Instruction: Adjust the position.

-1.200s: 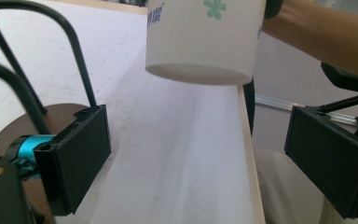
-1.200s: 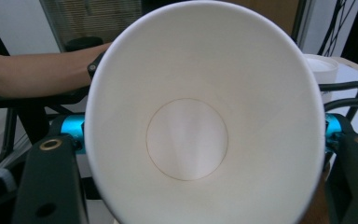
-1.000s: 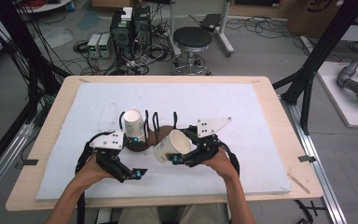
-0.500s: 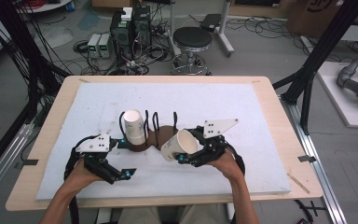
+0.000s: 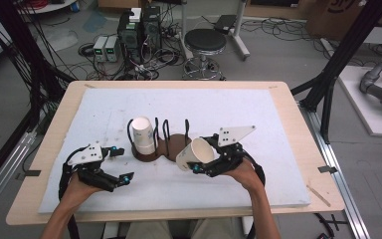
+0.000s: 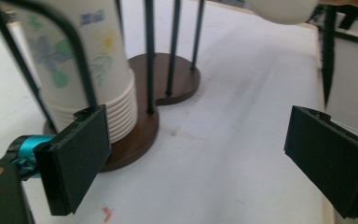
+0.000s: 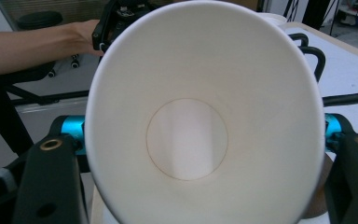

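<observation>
Here the stacked cups (image 6: 91, 70) bear printed flowers, no legible writing.

White paper cup (image 7: 200, 135); stacked cups (image 6: 81, 70) white, blue-green-yellow flower print; dark brown holder base (image 6: 168, 81); black claws.

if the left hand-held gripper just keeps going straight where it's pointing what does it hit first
Probably the brown wooden base of the cup holder, close by the stack of paper cups. The open left hand-held gripper points just right of the stack, though depth is hard to judge.
</observation>
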Available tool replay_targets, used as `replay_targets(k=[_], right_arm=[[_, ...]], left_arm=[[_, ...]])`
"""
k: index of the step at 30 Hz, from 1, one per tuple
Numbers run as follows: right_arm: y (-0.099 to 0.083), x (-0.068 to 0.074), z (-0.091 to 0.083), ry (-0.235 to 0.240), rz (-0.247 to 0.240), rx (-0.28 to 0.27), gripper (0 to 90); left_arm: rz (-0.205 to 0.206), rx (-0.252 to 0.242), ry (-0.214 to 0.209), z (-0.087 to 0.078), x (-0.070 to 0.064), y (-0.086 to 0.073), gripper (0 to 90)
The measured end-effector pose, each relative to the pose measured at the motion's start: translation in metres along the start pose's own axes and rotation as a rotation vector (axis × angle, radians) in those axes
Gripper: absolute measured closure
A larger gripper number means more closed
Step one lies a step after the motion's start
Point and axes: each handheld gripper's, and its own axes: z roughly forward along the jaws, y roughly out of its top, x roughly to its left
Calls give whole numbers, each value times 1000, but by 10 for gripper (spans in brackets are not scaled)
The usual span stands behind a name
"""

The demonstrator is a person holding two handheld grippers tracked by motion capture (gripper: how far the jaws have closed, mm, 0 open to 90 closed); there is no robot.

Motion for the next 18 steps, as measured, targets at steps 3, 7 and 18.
replay_targets(k=[3, 7, 18], right_arm=[[1, 0, 1, -3, -2, 10, 284], [2, 0, 2, -3, -4, 18, 284], [5, 0, 6, -29, -14, 106, 284]], left_arm=[[-28, -24, 38, -2, 4, -6, 71], [-54, -55, 85, -4, 8, -12, 71], [-75, -104, 219, -9, 14, -23, 71]])
